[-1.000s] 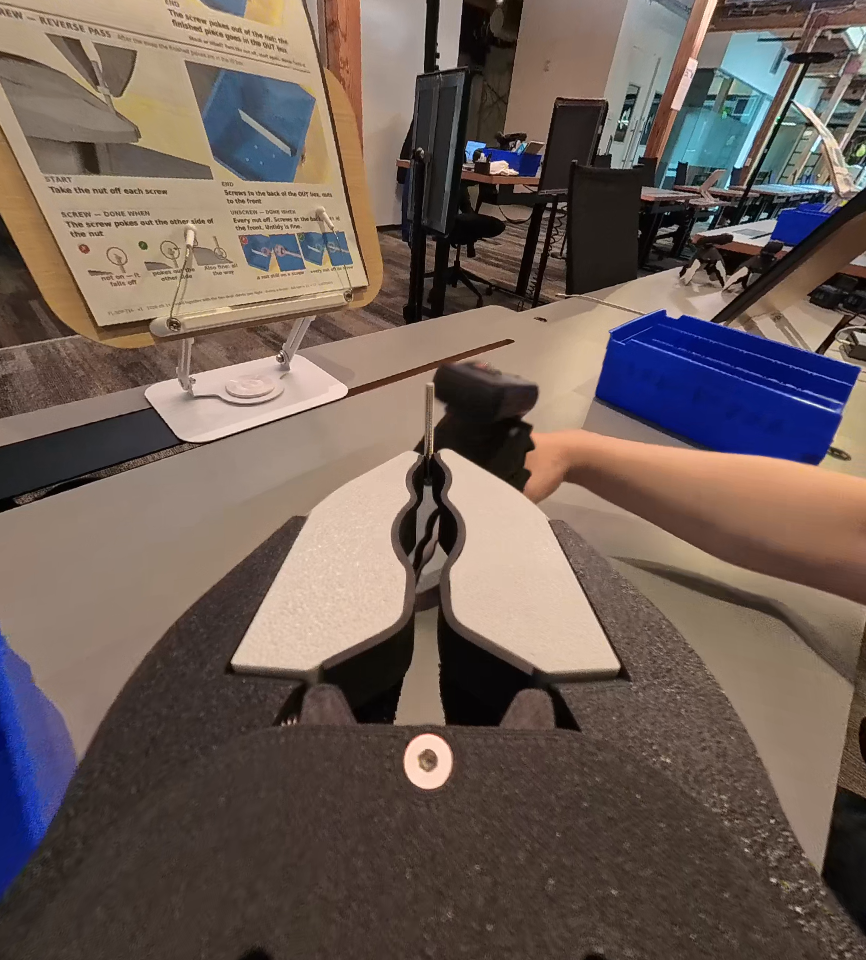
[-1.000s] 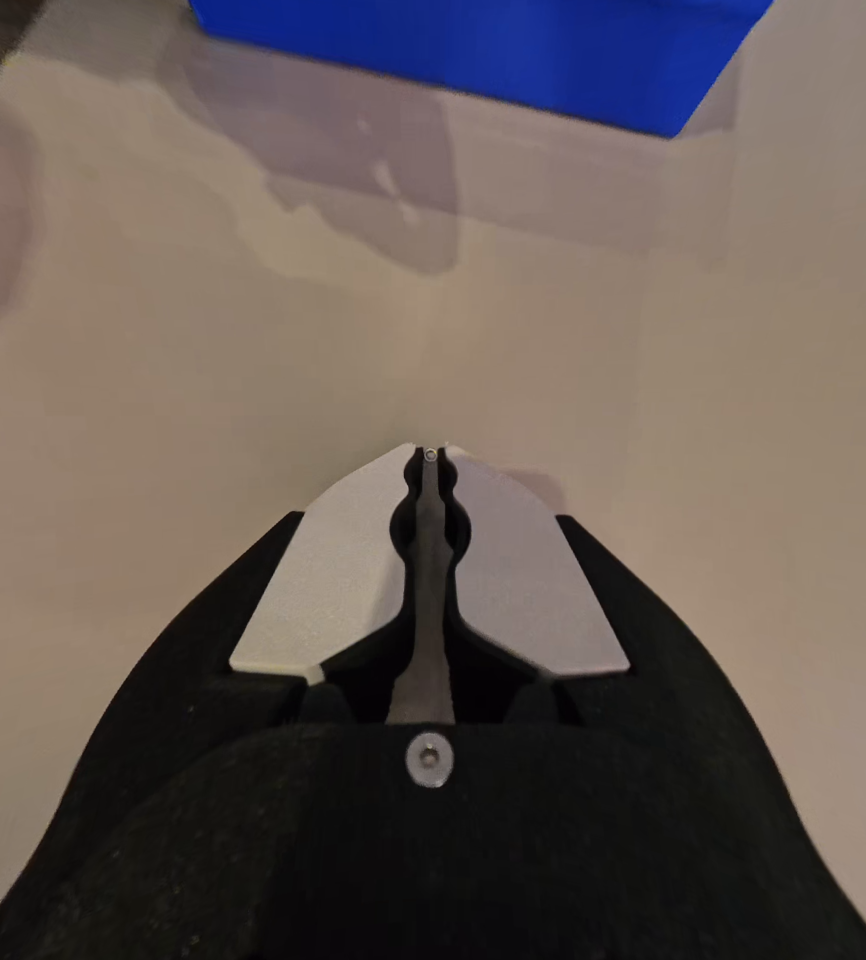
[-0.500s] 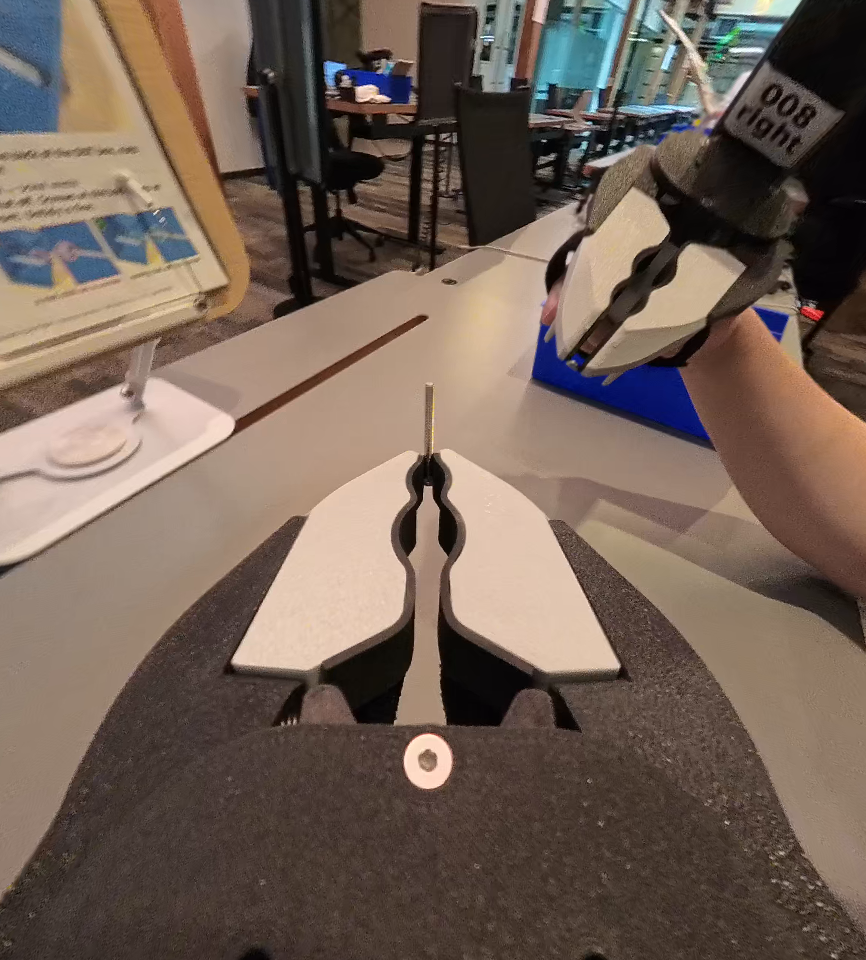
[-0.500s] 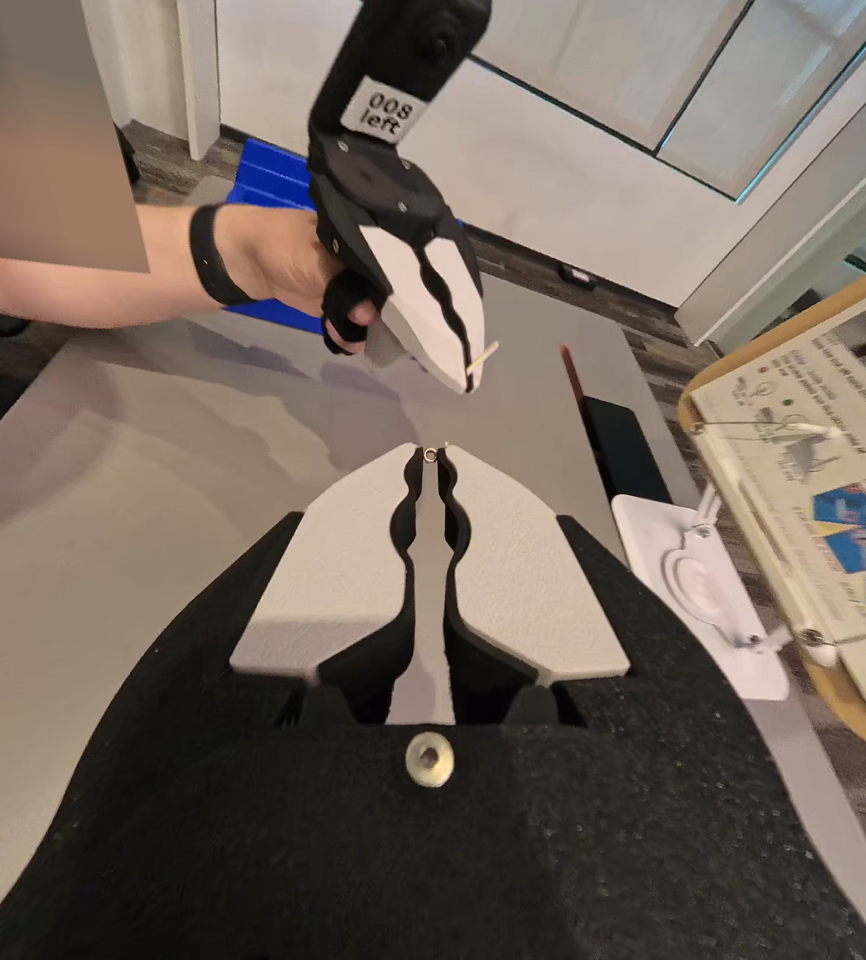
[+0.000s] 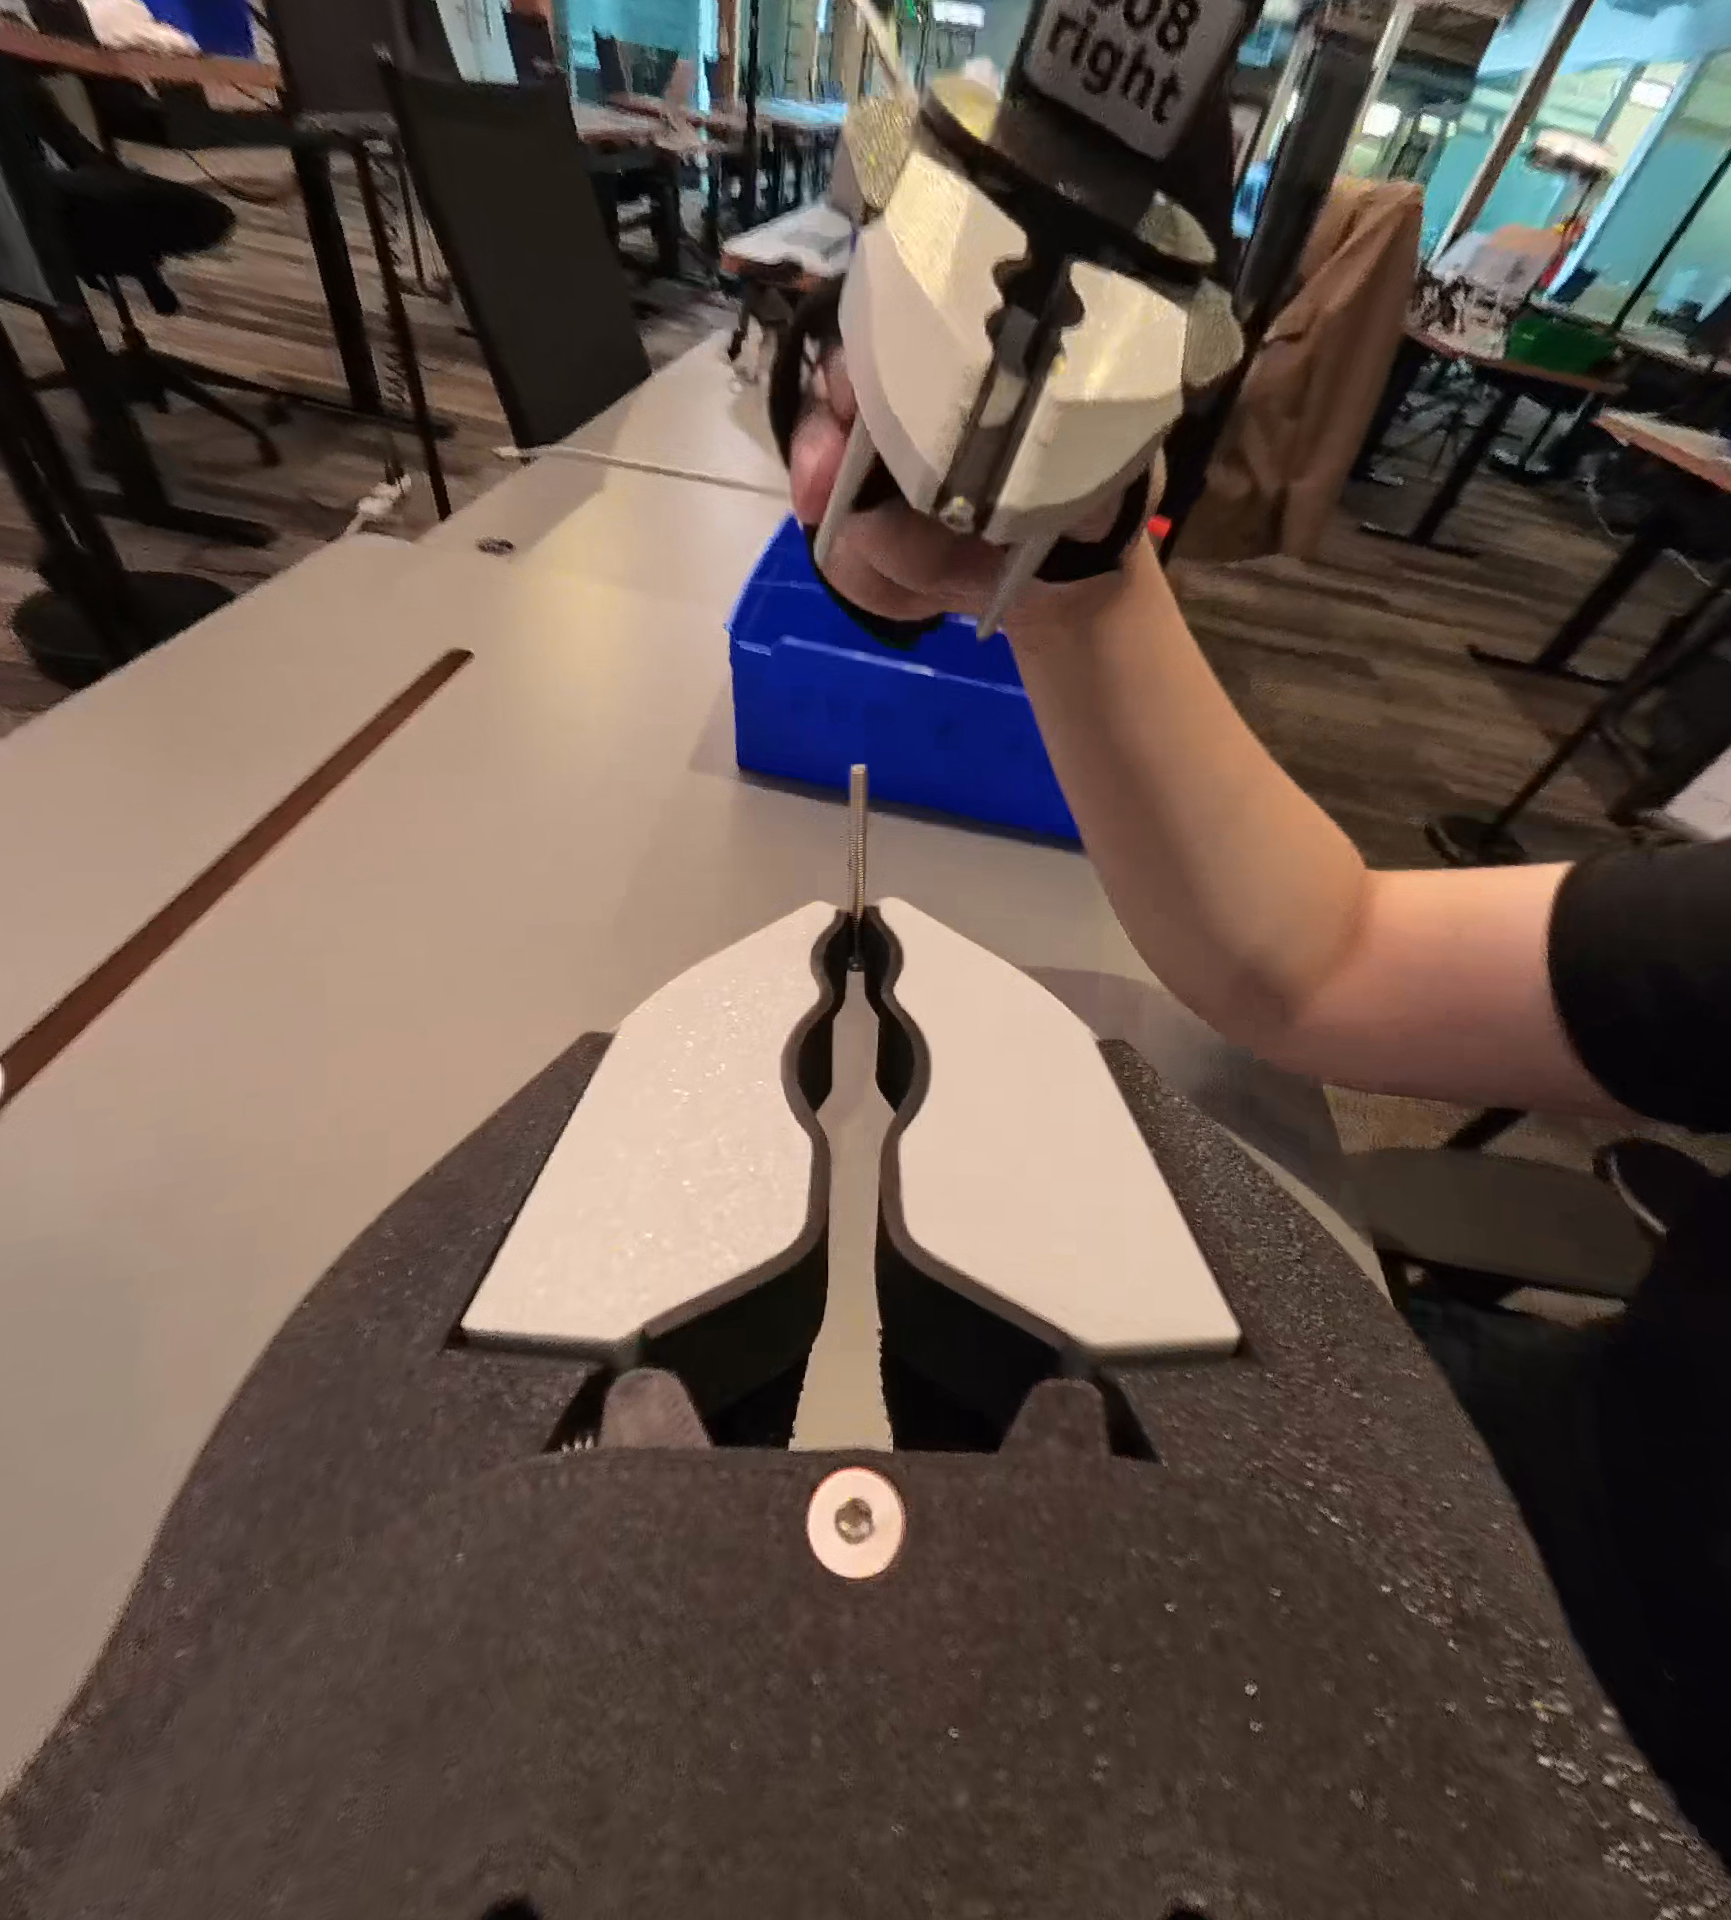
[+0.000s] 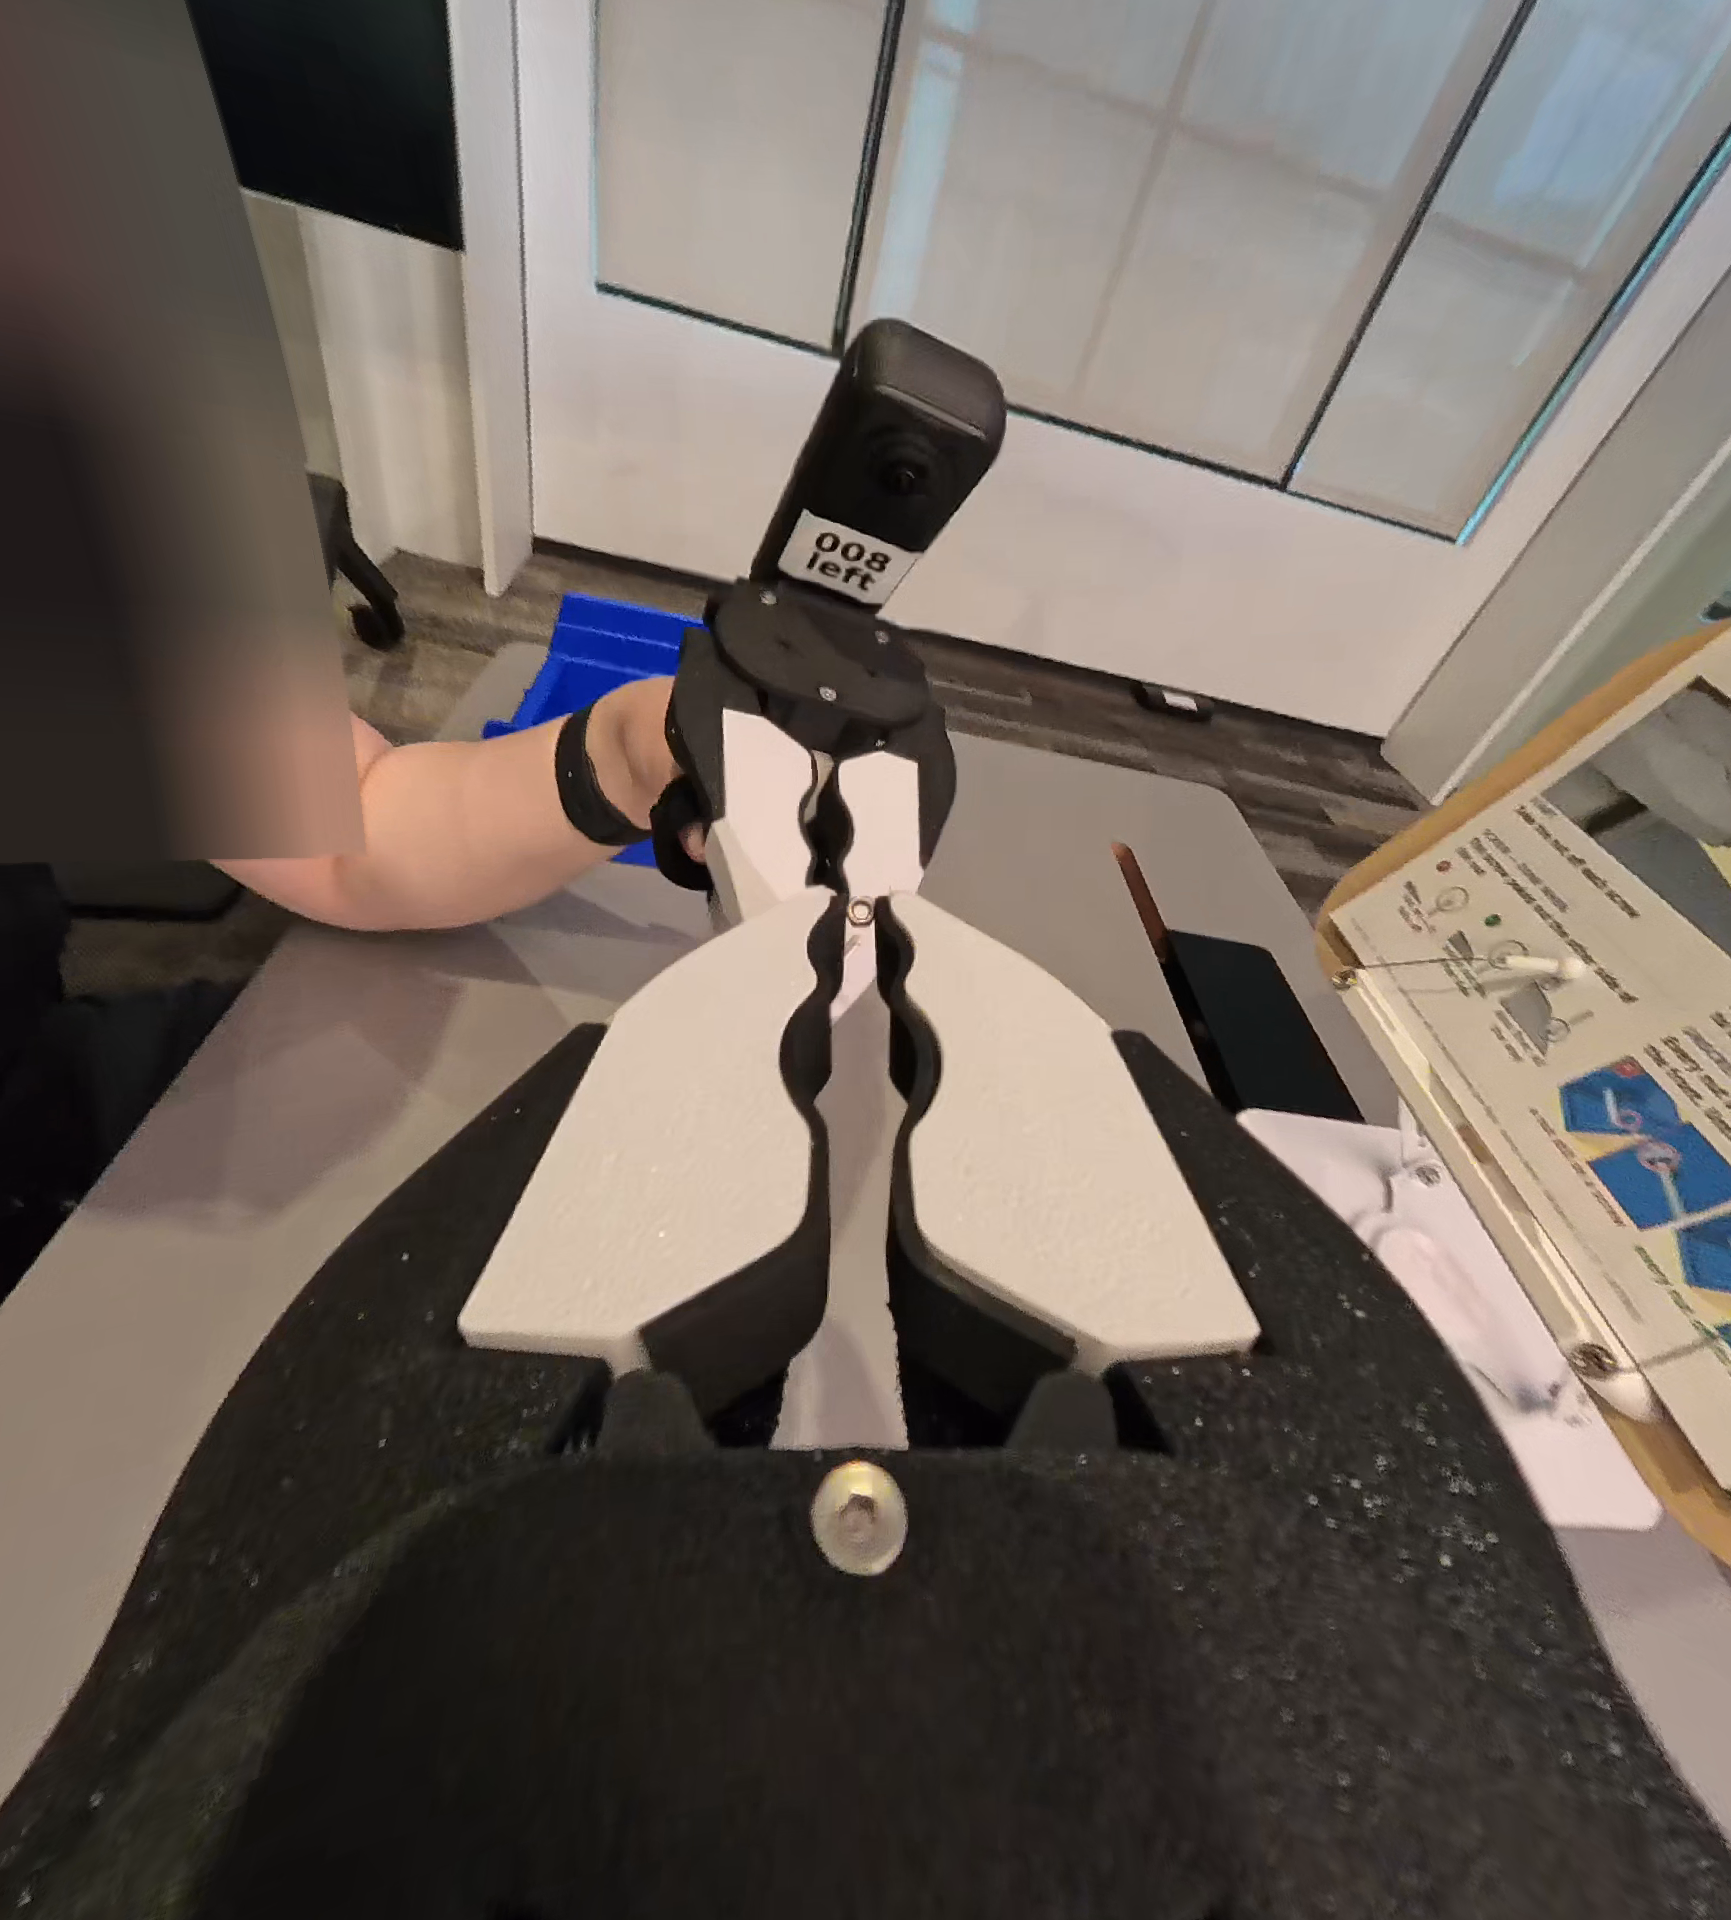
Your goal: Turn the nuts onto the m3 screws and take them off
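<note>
Left wrist view: one M3 screw [image 5: 857, 840] pinched at the left gripper [image 5: 858, 914] tips, long axis in line with the fingers, threaded end pointing away toward the blue bin [image 5: 892, 717]. Bin contents not visible. Right gripper [image 5: 956, 511] hovers above and beyond, tips angled down, closed on one small nut [image 6: 859, 910]. Right wrist view: right gripper [image 6: 859, 912] and left gripper [image 6: 845, 883] tips nearly meet. Second blue bin [image 6: 596, 644] behind the left arm. Both over the grey table [image 5: 321, 831].

Blue bin [image 5: 902, 717] on grey table [image 5: 269, 831]; instruction board [image 6: 1609, 1039] on white stand [image 6: 1484, 1340].
</note>
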`<state>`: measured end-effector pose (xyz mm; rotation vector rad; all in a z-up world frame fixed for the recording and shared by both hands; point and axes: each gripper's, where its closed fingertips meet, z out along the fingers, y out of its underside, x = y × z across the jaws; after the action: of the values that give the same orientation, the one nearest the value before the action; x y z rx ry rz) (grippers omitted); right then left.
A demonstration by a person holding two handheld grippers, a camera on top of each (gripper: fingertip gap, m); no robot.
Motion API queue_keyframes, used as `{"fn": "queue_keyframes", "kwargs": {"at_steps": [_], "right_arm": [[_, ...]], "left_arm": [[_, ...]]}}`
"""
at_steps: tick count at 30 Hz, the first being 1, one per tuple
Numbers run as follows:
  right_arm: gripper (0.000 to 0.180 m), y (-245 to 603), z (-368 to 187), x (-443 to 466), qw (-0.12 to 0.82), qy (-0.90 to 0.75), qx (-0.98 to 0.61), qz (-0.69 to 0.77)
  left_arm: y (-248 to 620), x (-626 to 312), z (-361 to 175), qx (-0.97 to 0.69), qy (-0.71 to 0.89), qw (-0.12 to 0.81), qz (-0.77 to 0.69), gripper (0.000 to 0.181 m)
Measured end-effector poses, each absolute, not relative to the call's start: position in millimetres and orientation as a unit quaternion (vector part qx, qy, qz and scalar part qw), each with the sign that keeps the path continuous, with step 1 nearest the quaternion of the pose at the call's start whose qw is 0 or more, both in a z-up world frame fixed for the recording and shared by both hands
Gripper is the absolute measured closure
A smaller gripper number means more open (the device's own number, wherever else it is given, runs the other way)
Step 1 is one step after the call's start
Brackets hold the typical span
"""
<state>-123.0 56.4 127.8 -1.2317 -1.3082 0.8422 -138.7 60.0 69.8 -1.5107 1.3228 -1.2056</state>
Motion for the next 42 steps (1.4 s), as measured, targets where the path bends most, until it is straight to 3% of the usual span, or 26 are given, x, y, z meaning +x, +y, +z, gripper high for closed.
{"fn": "queue_keyframes", "kwargs": {"at_steps": [1,21,42], "right_arm": [[0.175,54.7,124.6,-124.1,0.547,-0.551,-0.515,0.363],[0.175,55.8,60.7,-142.8,0.44,-0.625,-0.542,0.349],[0.175,52.5,56.0,-141.1,0.427,-0.639,-0.529,0.359]], "left_arm": [[58.8,-139.9,65.4,-0.6,0.527,0.385,-0.463,0.179],[54.6,-144.7,25.3,-0.639,0.574,0.322,-0.399,0.179],[48.6,-138.5,26.1,-0.626,0.588,0.325,-0.397,0.179]]}}
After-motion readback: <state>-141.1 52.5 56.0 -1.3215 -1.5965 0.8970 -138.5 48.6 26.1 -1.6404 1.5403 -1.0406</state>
